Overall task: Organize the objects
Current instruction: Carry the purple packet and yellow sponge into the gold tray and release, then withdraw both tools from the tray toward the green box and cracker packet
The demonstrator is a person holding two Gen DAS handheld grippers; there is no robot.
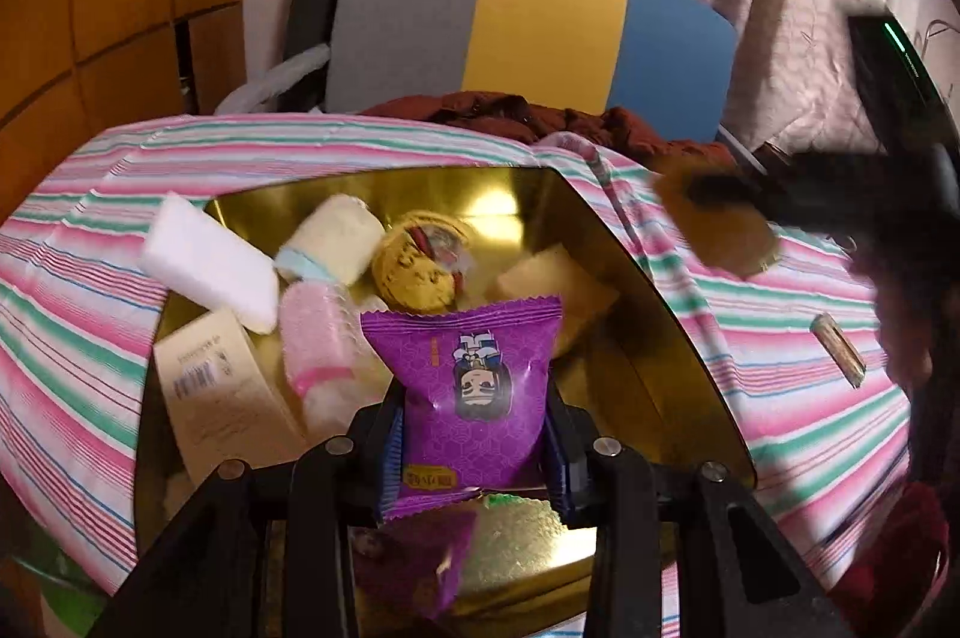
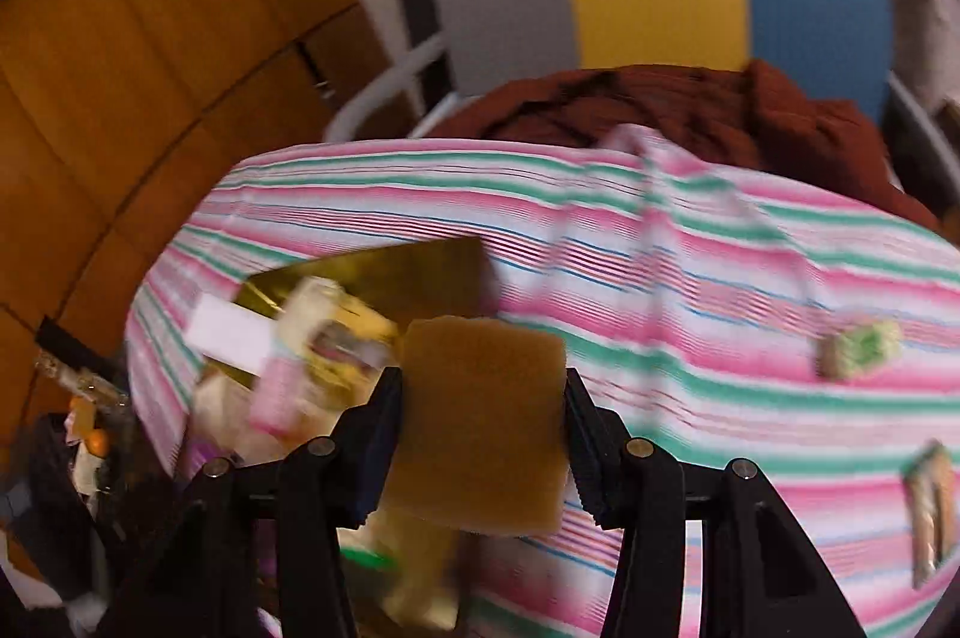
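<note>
My left gripper (image 1: 474, 434) is shut on a purple snack packet (image 1: 474, 386) and holds it over the gold box (image 1: 654, 338). Inside the box lie a white block (image 1: 210, 260), a cream roll (image 1: 336, 236), a yellow round packet (image 1: 420, 266), a pink packet (image 1: 318, 338) and a beige carton (image 1: 222, 386). My right gripper (image 2: 483, 428) is shut on a brown sponge pad (image 2: 480, 422). From the left wrist view that pad (image 1: 720, 230) hangs over the cloth to the right of the box. The box (image 2: 384, 266) appears blurred at the left in the right wrist view.
The striped pink and green cloth (image 1: 780, 338) covers the table. On it lie a small tan stick packet (image 1: 840, 350), a green-white lump (image 2: 858, 347) and another packet (image 2: 930, 500). A grey, yellow and blue chair back (image 1: 528, 26) with a dark red garment (image 2: 690, 110) stands behind.
</note>
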